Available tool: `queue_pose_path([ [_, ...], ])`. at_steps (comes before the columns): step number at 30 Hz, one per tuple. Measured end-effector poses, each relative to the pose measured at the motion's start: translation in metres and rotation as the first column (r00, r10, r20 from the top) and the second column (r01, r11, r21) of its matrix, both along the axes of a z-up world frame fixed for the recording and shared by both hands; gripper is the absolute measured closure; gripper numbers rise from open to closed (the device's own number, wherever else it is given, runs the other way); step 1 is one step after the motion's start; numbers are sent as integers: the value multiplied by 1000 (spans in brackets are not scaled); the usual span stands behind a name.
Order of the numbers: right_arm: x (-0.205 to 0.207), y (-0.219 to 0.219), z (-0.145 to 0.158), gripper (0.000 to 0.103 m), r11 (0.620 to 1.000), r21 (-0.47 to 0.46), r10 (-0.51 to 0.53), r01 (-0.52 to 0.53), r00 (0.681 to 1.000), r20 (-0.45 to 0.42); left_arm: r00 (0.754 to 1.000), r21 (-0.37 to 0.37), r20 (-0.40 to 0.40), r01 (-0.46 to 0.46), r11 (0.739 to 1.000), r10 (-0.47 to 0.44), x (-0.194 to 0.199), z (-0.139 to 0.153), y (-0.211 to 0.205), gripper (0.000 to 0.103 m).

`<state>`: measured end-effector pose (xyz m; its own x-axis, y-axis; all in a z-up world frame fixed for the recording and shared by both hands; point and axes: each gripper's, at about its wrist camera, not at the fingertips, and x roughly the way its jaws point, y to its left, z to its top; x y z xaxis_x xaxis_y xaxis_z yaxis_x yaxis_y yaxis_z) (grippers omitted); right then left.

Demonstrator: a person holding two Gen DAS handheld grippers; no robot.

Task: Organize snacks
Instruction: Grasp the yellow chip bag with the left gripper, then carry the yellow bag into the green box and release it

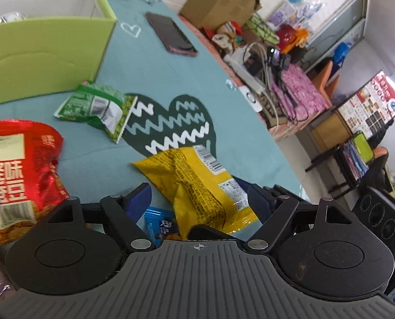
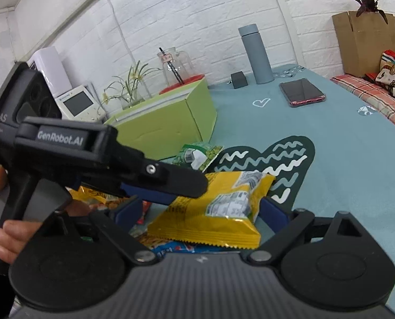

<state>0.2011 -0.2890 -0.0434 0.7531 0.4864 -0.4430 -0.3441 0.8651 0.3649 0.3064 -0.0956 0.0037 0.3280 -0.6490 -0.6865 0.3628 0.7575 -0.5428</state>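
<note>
A yellow snack bag point(image 1: 197, 186) lies on the teal tablecloth between the open fingers of my left gripper point(image 1: 196, 194), which straddles it. In the right wrist view the same yellow bag point(image 2: 224, 207) lies between the open fingers of my right gripper point(image 2: 197, 210), with the left gripper's body point(image 2: 96, 159) reaching over it from the left. A green snack bag point(image 1: 99, 106) lies near the green box point(image 1: 43, 53). A red snack bag point(image 1: 22, 170) lies at left. A blue packet point(image 1: 160, 220) lies under the yellow bag.
A phone point(image 1: 171, 34) and a grey bottle point(image 2: 256, 53) are on the far part of the table. A cardboard box point(image 1: 221, 0) and cluttered items stand beyond the table's right edge. A glass pitcher point(image 2: 175, 66) and a plant stand behind the green box point(image 2: 165, 122).
</note>
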Motion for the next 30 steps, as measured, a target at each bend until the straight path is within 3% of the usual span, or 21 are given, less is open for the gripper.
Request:
queue_pose_path([
  [1,4,1,-1,9,1000,0,2,-2,1000,-13,1000,9,-12,11,1000,-11,1,-4,-4,44],
  [2,7,4,-2,11,1000,-14,4,-4,1000,-18,999,8,-29,24,1000,-23,3,-9,-6,60],
  [3,7,6,-3,24,999,-36,3,-4,1000,-17,998,-5,-57,35,999,-35,4,-15,-8,73],
  [5,6,9,-3,31,997,-82,-9,8,1000,-9,998,-25,-57,21,999,-23,3,-15,-9,77],
  [9,-1,21,19,31,981,-192,-15,32,996,91,999,-30,36,29,999,-28,3,16,-11,76],
  [13,12,31,49,31,977,-213,13,25,985,174,993,-46,120,-10,999,15,14,47,7,76],
  [20,85,81,87,31,965,-247,154,-92,957,244,964,-7,212,-165,986,163,70,84,66,75],
  [23,132,104,95,31,959,-239,212,-155,948,236,951,35,231,-221,975,207,101,88,88,74],
  [28,193,133,86,31,945,-249,261,-214,950,174,955,72,176,-255,964,239,150,68,113,75],
  [30,207,140,76,24,936,-265,275,-230,951,145,960,80,161,-246,966,231,164,58,116,74],
])
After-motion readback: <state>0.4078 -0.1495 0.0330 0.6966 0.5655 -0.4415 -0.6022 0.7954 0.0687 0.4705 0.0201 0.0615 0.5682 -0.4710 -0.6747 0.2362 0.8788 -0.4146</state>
